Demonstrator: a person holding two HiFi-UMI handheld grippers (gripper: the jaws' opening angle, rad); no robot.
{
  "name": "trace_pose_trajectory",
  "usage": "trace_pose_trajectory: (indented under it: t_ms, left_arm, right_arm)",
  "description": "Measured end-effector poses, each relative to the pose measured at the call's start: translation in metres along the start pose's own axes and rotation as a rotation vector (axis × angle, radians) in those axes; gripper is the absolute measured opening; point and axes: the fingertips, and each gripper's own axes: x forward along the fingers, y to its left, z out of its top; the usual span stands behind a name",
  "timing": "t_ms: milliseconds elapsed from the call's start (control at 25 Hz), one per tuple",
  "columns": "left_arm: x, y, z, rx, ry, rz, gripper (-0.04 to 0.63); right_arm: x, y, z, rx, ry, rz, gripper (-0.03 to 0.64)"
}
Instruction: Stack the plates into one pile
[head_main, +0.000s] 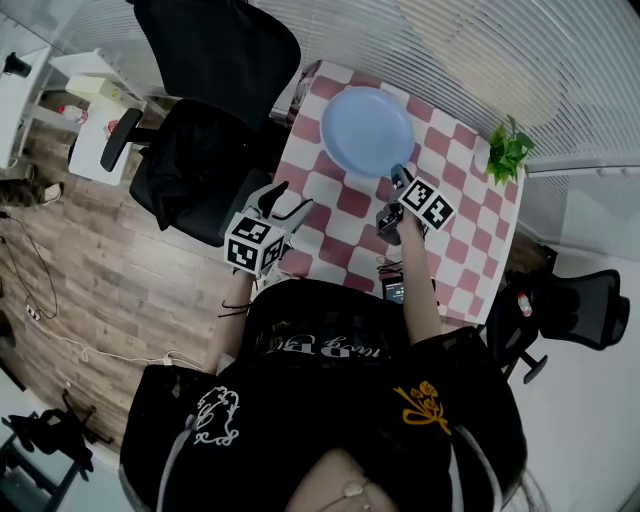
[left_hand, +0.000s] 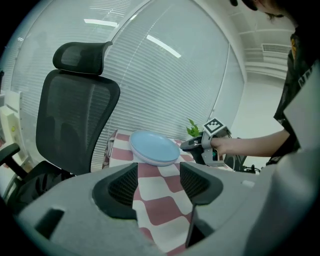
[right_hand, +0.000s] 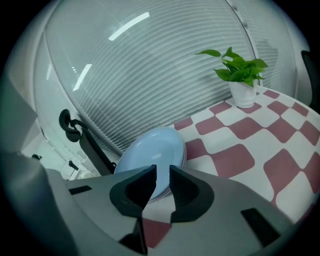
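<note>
The left gripper (head_main: 285, 203) hovers over the tabletop's (head_main: 455, 262) near left edge, jaws wide apart with nothing between them. Farther in, the right gripper (head_main: 400, 176) has its jaws a narrow slit apart, pressing on nothing, just at the near rim of the blue plates (head_main: 367, 130) (one pile, seemingly two or three deep). The pile sits by the far left corner.

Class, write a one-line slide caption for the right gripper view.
Right gripper, jaws narrowly apart, facing the stacked blue plates on a checked table, potted plant beyond.
</note>
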Motion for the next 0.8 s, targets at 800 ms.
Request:
trace_pose_trajectory:
  t_ms: [800]
  left_arm:
    - [0.027,-0.094,0.022,0.144,-0.018,-0.226,0.259]
  right_arm:
    - [-0.123,0.036,-0.059,-0.434,0.003,0.188,0.043]
